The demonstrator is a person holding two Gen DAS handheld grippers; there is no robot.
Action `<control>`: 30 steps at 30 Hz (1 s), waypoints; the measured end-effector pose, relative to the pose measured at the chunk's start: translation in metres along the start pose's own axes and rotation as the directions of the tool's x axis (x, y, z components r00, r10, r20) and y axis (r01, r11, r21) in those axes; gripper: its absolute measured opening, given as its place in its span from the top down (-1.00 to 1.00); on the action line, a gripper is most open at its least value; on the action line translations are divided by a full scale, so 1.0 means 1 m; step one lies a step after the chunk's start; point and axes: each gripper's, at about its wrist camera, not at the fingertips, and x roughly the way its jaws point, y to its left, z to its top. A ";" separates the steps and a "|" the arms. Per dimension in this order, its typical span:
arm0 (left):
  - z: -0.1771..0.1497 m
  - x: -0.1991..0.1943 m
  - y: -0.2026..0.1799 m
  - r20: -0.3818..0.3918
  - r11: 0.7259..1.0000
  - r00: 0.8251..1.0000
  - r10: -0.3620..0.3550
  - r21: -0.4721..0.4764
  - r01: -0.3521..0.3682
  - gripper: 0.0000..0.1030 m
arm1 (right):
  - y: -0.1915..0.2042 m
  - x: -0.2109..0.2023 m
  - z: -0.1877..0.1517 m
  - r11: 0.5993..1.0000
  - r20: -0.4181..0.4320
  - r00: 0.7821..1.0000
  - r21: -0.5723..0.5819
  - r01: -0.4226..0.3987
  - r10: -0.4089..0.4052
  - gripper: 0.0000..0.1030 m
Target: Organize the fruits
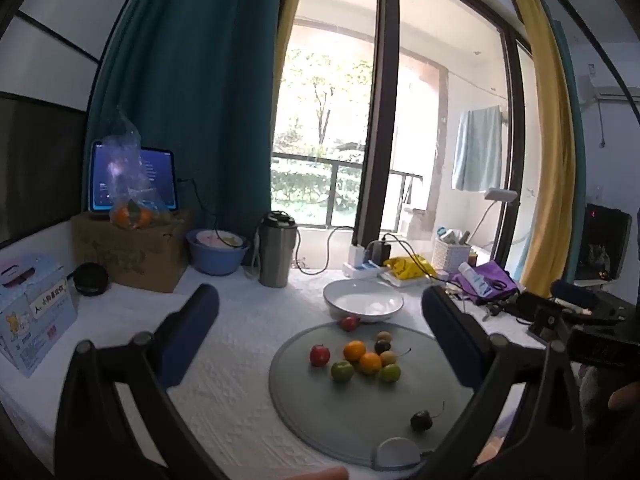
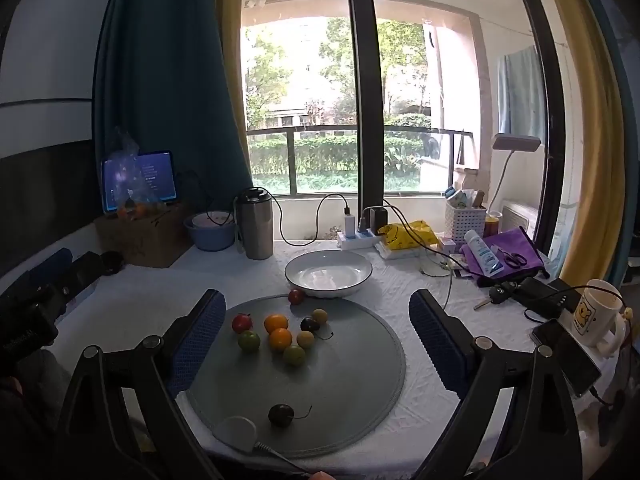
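Note:
A round grey mat (image 1: 320, 412) (image 2: 352, 372) lies on the white tablecloth with several small fruits on it: two oranges (image 1: 355, 350) (image 2: 276, 323), green ones (image 1: 342, 371) (image 2: 249, 341), red ones (image 1: 319, 355) (image 2: 242, 323), and a dark cherry with a stem (image 1: 421, 420) (image 2: 281, 415) near the front. An empty white bowl (image 1: 363, 303) (image 2: 328, 273) stands just behind the mat. My left gripper (image 1: 320, 312) and right gripper (image 2: 317, 320) both hover open above the mat, with nothing between their blue fingers (image 1: 192, 328) (image 2: 200, 336).
A steel flask (image 1: 277, 255) (image 2: 255, 224), a blue basin (image 1: 216, 252), a cardboard box (image 1: 132, 254) with a tablet and bagged oranges, a power strip (image 2: 356, 238), a purple pouch (image 2: 508, 254), a mug (image 2: 596, 316) and a phone (image 2: 568, 356) crowd the table's back and right. A small white disc (image 2: 236, 432) lies at the mat's front.

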 end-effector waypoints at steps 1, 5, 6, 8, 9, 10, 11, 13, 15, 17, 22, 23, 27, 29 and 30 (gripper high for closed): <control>-0.001 -0.002 -0.003 0.003 1.000 1.000 0.001 -0.001 -0.001 -0.98 | 0.000 0.000 0.000 1.000 -0.001 1.000 -0.001 0.000 0.000 -0.85; 0.001 -0.004 -0.003 0.012 1.000 1.000 -0.007 -0.004 0.007 -0.98 | 0.000 0.001 0.000 1.000 -0.002 1.000 -0.002 0.001 -0.001 -0.85; 0.001 -0.005 -0.004 0.015 1.000 1.000 -0.007 -0.002 0.008 -0.98 | 0.000 0.001 0.000 1.000 -0.003 1.000 -0.002 0.001 -0.001 -0.85; 0.001 -0.006 -0.004 0.018 1.000 1.000 -0.012 0.001 0.012 -0.98 | 0.000 0.001 -0.001 1.000 -0.002 1.000 -0.002 0.000 0.000 -0.85; 0.001 -0.007 -0.005 0.019 1.000 1.000 -0.013 0.003 0.013 -0.98 | 0.000 0.001 -0.001 1.000 -0.002 1.000 -0.003 0.000 0.000 -0.85; 0.001 -0.007 -0.005 0.020 1.000 1.000 -0.014 0.003 0.014 -0.98 | 0.000 0.001 -0.001 1.000 -0.002 1.000 -0.003 0.000 0.000 -0.85; 0.001 -0.007 -0.005 0.021 1.000 1.000 -0.015 0.004 0.014 -0.98 | 0.000 0.001 -0.002 1.000 -0.002 1.000 -0.003 0.000 0.000 -0.85; 0.001 -0.007 -0.004 0.021 1.000 1.000 -0.018 0.002 0.018 -0.98 | 0.000 0.002 -0.002 1.000 -0.003 1.000 -0.004 -0.002 0.002 -0.85; 0.001 -0.008 -0.005 0.022 1.000 1.000 -0.018 0.002 0.018 -0.98 | 0.000 0.001 -0.002 1.000 -0.003 1.000 -0.006 -0.003 0.003 -0.85; 0.001 -0.008 -0.006 0.020 1.000 1.000 -0.021 0.003 0.021 -0.98 | 0.001 0.001 -0.002 1.000 -0.004 1.000 -0.006 -0.002 0.002 -0.85; 0.000 -0.007 -0.007 0.016 1.000 1.000 -0.026 0.006 0.026 -0.98 | 0.001 0.002 -0.002 1.000 -0.006 1.000 -0.007 -0.003 0.003 -0.85; 0.000 -0.007 -0.007 0.015 1.000 1.000 -0.027 0.006 0.026 -0.98 | 0.001 0.001 -0.002 1.000 -0.006 1.000 -0.008 -0.003 0.003 -0.85; 0.000 -0.007 -0.008 0.015 1.000 1.000 -0.027 0.007 0.027 -0.98 | 0.001 0.001 -0.003 1.000 -0.005 1.000 -0.013 -0.002 0.002 -0.85; 0.000 -0.007 -0.008 0.015 1.000 1.000 -0.026 0.007 0.026 -0.98 | 0.001 0.001 -0.002 1.000 -0.005 1.000 -0.012 -0.001 0.001 -0.85; 0.000 -0.007 -0.008 0.015 1.000 1.000 -0.026 0.007 0.026 -0.98 | 0.001 0.001 -0.003 1.000 -0.006 1.000 -0.012 -0.001 0.001 -0.85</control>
